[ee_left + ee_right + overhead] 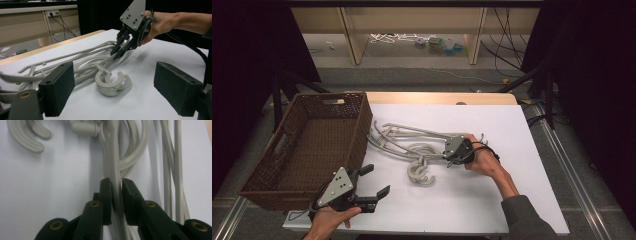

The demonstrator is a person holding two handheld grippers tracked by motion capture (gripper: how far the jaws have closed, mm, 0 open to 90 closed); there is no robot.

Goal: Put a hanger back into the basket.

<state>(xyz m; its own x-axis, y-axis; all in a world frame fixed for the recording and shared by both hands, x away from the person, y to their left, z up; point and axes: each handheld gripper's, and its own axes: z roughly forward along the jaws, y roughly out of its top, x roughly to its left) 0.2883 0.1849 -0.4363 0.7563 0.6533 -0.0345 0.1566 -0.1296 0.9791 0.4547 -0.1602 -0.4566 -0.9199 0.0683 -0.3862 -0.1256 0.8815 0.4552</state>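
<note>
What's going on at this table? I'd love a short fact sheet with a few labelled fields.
Setting: white table, seen from above
Main things: pile of grey plastic hangers, hooks curled toward the table's middle
Container: brown wicker basket at the table's left edge, nothing visible inside
Right gripper: jaws closed on one hanger's arm
Left gripper: jaws wide apart, holding nothing, near the basket's front corner
Likely work: lifting a hanger from the pile, perhaps toward the basket
</note>
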